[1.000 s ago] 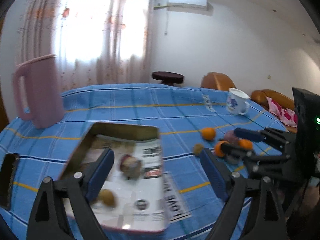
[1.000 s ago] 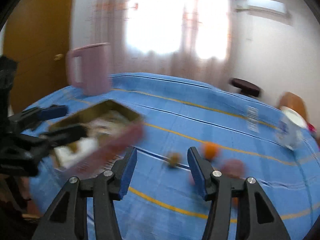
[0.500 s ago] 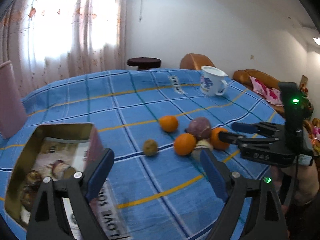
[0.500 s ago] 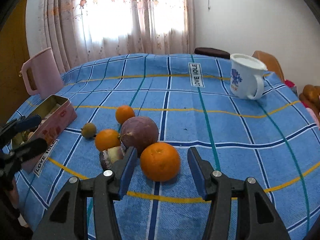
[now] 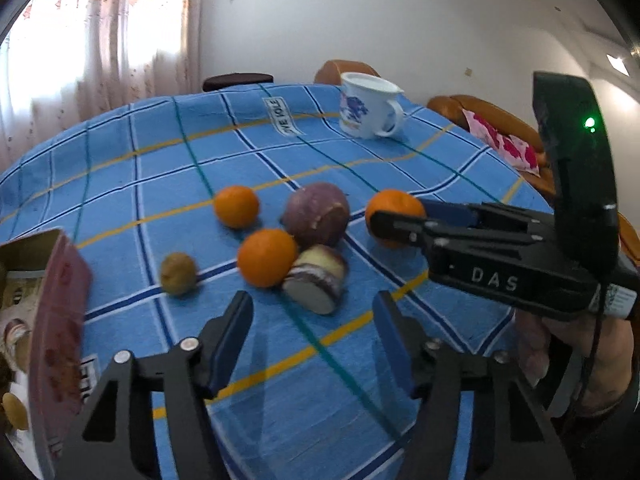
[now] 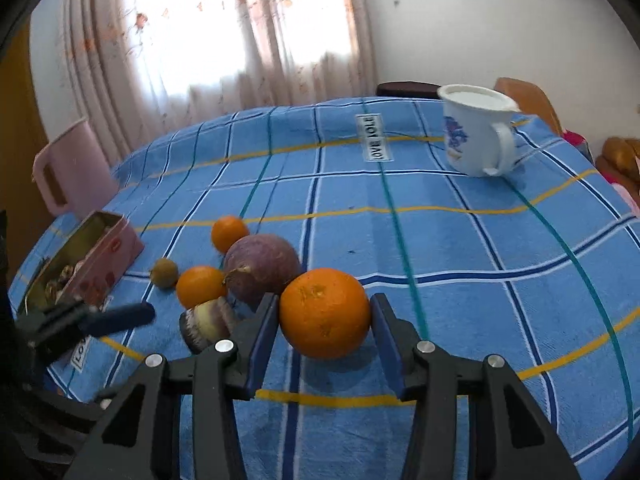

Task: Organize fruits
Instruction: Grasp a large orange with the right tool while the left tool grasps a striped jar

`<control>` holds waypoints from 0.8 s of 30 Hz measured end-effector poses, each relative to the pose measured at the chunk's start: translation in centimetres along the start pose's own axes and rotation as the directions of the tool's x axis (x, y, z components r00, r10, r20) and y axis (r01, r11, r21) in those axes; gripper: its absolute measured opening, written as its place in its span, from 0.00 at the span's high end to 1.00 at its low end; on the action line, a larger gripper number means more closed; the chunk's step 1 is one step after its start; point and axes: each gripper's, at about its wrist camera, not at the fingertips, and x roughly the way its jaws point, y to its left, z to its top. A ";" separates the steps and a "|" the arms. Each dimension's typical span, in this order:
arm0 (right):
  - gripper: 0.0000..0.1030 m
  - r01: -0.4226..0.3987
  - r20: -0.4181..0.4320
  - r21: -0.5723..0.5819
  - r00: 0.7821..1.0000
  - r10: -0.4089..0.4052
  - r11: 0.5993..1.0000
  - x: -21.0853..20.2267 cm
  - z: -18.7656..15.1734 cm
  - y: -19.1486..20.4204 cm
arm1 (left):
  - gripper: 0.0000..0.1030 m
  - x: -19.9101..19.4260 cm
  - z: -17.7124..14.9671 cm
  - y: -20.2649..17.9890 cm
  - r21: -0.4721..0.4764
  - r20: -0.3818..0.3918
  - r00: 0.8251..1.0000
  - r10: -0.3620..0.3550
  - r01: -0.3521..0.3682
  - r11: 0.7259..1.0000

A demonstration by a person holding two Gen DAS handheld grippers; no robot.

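Several fruits lie on the blue checked tablecloth (image 6: 460,248). A large orange (image 6: 325,312) sits between the open fingers of my right gripper (image 6: 324,330), the pads close beside it; in the left wrist view this orange (image 5: 394,206) is partly hidden by that gripper. Behind it lie a purple round fruit (image 6: 262,268), a cut purple piece (image 6: 208,322), two smaller oranges (image 6: 200,285) (image 6: 229,232) and a small brown fruit (image 6: 164,273). My left gripper (image 5: 312,338) is open and empty, just short of the cut piece (image 5: 316,280).
An open pink tin (image 6: 86,258) with small items stands at the left. A pink pitcher (image 6: 72,168) stands behind it. A white mug (image 6: 476,132) stands at the far right. A sofa with a pink cushion (image 5: 504,140) lies beyond the table edge.
Both grippers have moved closer to the fruits. The right gripper's fingers now flank the large orange. The left view has swung right, away from the tin.
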 end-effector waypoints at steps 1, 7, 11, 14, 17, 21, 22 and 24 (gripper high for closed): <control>0.53 0.003 0.004 0.010 1.000 -0.003 1.000 -0.1 0.1 -0.2 | 0.39 0.3 0.2 -0.1 0.001 -0.010 1.000 -0.003 0.003 1.000; 0.53 0.020 0.021 0.005 1.000 -0.020 1.000 -0.4 0.1 0.0 | 0.53 2.5 1.0 0.0 -0.032 -0.071 0.997 -0.022 0.020 0.999; 0.53 0.028 0.034 -0.015 0.999 -0.027 1.000 -0.6 0.1 0.3 | 0.61 3.0 1.1 0.4 -0.057 -0.079 0.997 -0.025 0.021 0.998; 0.53 0.026 0.048 -0.019 0.999 -0.026 0.999 -0.9 0.0 0.3 | 0.66 2.4 0.9 0.5 -0.058 -0.061 0.997 -0.043 0.039 0.998; 0.53 0.029 0.067 -0.034 0.997 -0.027 0.999 -1.3 0.0 0.6 | 0.76 1.9 0.8 0.5 -0.049 -0.041 0.998 -0.045 0.043 0.998; 0.53 0.036 0.063 -0.050 0.997 -0.032 0.998 -1.2 0.0 1.0 | 0.76 1.7 0.8 0.8 -0.054 -0.038 0.998 -0.051 0.049 0.997; 0.53 0.036 0.060 -0.052 0.998 -0.033 0.998 -1.1 0.0 1.0 | 0.76 1.7 0.8 0.8 -0.058 -0.038 0.998 -0.051 0.049 0.997; 0.53 0.038 0.062 -0.050 0.997 -0.035 0.998 -1.1 0.0 1.0 | 0.75 1.7 0.8 0.8 -0.060 -0.038 0.999 -0.036 0.034 0.998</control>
